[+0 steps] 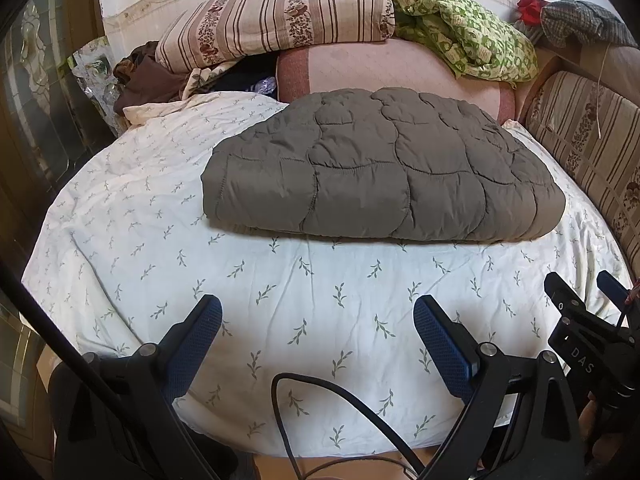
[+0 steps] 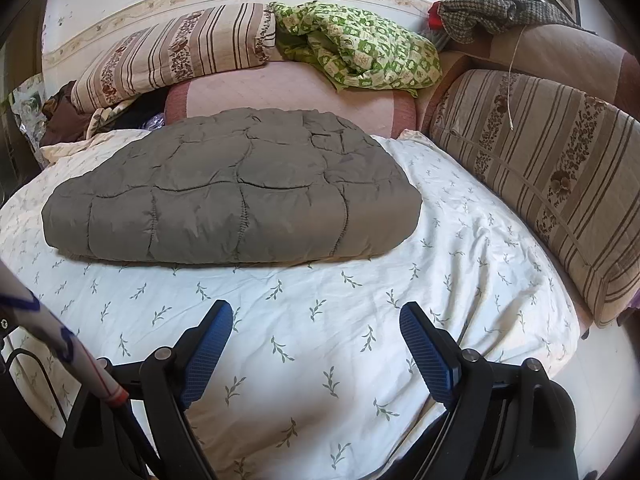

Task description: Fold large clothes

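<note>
A grey quilted padded garment lies folded into a thick flat bundle in the middle of the bed, on the white leaf-print sheet. The right wrist view has the same grey bundle straight ahead. My left gripper hovers over the sheet near the bed's front edge, well short of the bundle, open with nothing between its blue pads. My right gripper is likewise open and empty, held back from the bundle; its fingertips show at the right edge of the left wrist view.
Behind the bundle lie a pink mattress pad, a striped floral pillow and a crumpled green patterned cloth. A striped cushion lines the bed's right side. Dark clothes are heaped at the back left. A black cable loops below my left gripper.
</note>
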Demonstrator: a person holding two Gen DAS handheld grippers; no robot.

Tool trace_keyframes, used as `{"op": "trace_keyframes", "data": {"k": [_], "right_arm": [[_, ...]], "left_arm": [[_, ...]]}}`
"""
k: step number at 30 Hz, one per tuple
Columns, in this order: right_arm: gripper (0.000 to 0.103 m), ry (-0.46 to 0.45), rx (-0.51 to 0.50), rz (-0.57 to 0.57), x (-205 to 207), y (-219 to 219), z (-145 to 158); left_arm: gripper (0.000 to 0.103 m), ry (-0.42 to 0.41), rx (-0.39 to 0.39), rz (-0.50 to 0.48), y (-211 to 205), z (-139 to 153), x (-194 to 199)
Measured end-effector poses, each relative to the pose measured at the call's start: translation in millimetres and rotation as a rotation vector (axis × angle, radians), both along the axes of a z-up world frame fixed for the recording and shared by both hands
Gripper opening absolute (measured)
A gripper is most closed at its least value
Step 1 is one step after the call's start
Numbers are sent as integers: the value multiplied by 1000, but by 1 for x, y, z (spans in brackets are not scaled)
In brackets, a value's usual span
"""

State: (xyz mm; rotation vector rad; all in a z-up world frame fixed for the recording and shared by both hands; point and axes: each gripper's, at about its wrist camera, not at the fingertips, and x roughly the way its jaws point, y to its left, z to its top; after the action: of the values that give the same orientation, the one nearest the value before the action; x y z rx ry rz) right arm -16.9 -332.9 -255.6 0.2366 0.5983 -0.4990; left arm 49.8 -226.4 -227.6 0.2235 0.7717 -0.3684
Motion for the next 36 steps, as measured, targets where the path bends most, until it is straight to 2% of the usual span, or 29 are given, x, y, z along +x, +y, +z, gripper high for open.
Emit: {"op": "trace_keyframes", "data": {"k": [21,36], "right_arm": [[90,35,-21,15,8,8,-3],[90,98,0,30,15,6,-14]], "left_arm": [[96,48,12,22,3,-20,16],[96,44,17,21,3,-22,16]]}}
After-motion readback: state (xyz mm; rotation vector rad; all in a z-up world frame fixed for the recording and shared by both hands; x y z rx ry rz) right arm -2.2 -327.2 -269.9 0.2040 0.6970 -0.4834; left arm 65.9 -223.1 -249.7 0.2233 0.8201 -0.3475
